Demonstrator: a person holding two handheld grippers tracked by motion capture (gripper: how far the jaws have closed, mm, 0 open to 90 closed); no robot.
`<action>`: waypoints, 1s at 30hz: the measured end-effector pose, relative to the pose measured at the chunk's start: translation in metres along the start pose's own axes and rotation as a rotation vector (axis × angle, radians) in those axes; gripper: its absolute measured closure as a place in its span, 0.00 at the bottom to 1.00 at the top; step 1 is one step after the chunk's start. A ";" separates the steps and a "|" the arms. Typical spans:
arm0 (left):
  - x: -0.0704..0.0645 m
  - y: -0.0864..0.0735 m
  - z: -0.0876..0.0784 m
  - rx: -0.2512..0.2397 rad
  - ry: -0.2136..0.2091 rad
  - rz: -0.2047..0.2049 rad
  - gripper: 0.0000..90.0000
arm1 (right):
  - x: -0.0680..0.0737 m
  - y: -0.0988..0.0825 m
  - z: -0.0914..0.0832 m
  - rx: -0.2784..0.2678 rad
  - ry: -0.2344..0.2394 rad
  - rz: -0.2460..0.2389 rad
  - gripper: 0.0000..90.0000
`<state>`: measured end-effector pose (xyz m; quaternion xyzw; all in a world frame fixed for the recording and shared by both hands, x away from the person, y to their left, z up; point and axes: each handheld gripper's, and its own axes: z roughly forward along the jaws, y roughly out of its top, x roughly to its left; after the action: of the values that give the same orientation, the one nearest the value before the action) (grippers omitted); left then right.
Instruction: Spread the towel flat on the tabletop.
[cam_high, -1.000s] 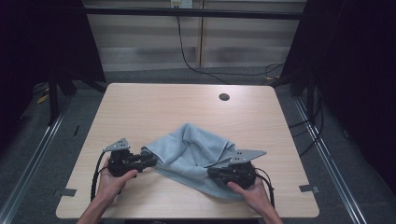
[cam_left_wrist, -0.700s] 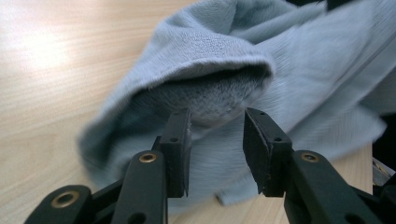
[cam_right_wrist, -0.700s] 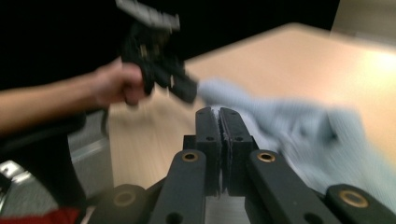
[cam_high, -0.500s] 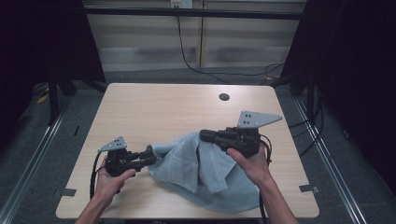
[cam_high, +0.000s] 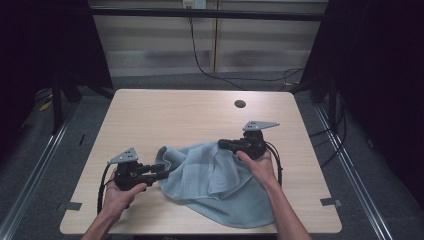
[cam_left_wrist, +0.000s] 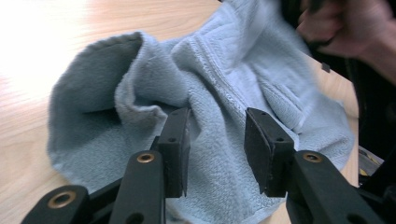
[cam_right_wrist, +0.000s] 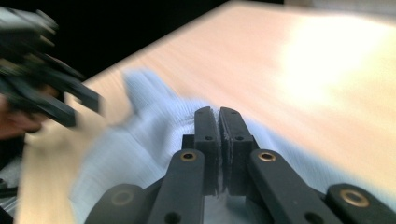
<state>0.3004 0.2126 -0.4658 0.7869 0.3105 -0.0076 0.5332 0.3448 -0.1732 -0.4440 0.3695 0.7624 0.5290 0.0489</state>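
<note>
1. Pale wood table (cam_high: 165, 115) w/ a dark round hole (cam_high: 240, 104) near far edge; dark room, grey floor, cables behind.
2. Light blue towel (cam_high: 215, 182) lay crumpled on near-centre of table, btwn both hands.
3. Left gripper (cam_left_wrist: 217, 140): jaws spread wide, over towel's left edge, gripping nothing.
4. Right gripper (cam_right_wrist: 219, 126): jaws pressed together on a fold of towel, at its far right part.

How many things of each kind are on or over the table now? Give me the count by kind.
Light blue towel: 1
Black hand-held grippers: 2, the left gripper and the right gripper
Dark round hole in the table top: 1
Total: 4
</note>
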 end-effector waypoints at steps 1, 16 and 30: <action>-0.002 0.000 0.002 0.004 -0.007 0.002 0.67 | -0.009 -0.014 0.005 0.022 -0.014 0.031 0.92; -0.024 0.003 0.054 0.140 -0.029 0.061 0.55 | 0.007 -0.049 -0.035 0.046 -0.042 0.050 0.49; -0.005 0.014 0.022 -0.025 -0.021 -0.042 0.93 | 0.018 -0.085 -0.020 0.148 -0.011 0.050 0.46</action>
<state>0.3102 0.1884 -0.4618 0.7733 0.3213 -0.0231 0.5462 0.2788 -0.1916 -0.5011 0.3939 0.7897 0.4702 0.0124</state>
